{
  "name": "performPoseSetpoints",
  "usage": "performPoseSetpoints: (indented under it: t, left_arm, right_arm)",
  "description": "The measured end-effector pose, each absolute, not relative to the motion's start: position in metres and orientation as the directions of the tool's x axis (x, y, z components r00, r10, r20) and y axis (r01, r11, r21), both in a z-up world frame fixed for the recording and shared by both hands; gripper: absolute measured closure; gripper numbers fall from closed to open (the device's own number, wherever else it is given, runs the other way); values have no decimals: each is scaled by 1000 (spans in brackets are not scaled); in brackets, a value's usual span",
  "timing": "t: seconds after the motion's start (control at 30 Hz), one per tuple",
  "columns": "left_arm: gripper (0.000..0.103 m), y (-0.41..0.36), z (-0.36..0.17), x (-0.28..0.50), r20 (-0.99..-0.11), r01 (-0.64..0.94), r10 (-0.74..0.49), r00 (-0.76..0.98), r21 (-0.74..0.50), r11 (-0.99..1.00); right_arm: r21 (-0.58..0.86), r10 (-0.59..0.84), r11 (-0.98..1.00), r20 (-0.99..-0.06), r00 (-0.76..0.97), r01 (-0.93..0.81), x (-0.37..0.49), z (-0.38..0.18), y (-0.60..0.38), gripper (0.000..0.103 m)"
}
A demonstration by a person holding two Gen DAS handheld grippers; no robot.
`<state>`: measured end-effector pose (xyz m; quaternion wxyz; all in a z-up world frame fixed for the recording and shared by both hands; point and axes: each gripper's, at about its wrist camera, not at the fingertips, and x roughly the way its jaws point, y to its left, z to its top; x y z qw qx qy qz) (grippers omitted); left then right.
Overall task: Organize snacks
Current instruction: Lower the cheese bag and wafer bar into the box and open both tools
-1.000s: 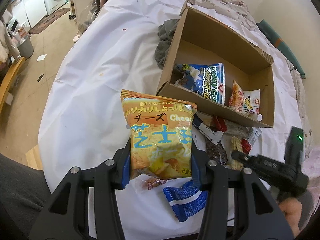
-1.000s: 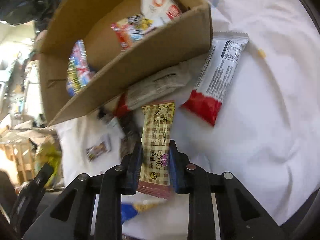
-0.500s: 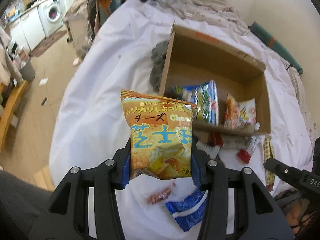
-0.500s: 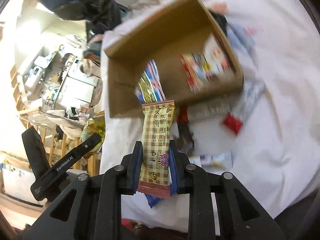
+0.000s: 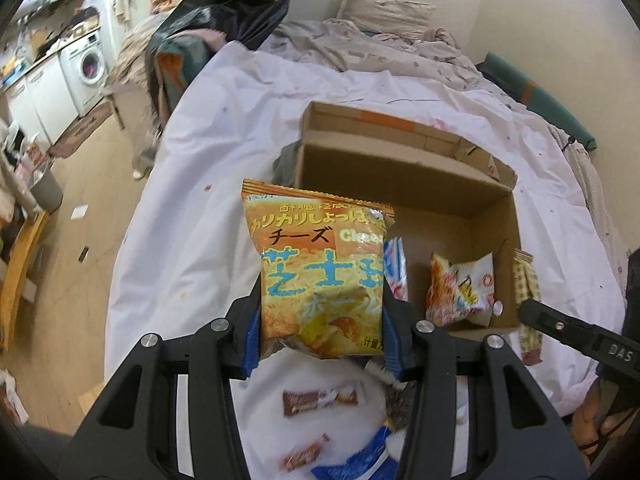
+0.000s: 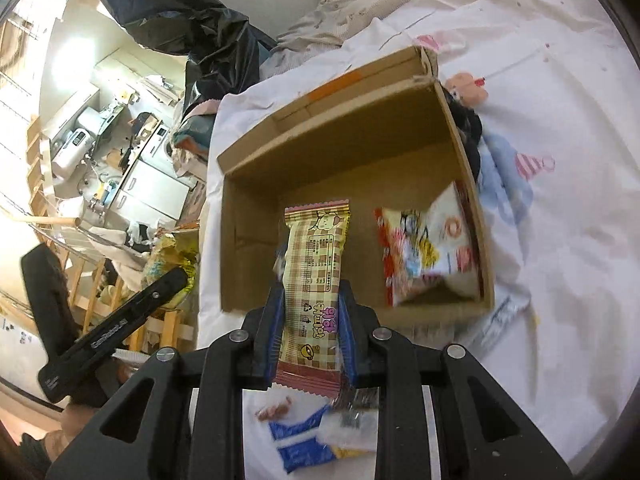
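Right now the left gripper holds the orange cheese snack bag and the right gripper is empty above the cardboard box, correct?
Not quite. The right gripper isn't empty: the right wrist view shows it shut on a checkered wafer bar above the cardboard box. The left gripper does hold the orange cheese snack bag.

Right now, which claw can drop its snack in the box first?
Probably the right claw. Its checked beige wafer bar hangs right in front of the brown cardboard box opening. The left claw, shut on the orange cheese chip bag, sits nearer the box's left corner.
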<state>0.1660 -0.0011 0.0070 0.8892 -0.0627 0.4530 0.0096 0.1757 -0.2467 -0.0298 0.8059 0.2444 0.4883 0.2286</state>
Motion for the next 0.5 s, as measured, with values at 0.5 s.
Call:
performPoseSetpoints:
  t: [0.5]
  left_arm:
    - [59, -60, -33, 207, -822, 17, -102, 561, -112, 994]
  right_arm:
    - [573, 543, 816, -722, 429, -68, 212, -56, -253, 76]
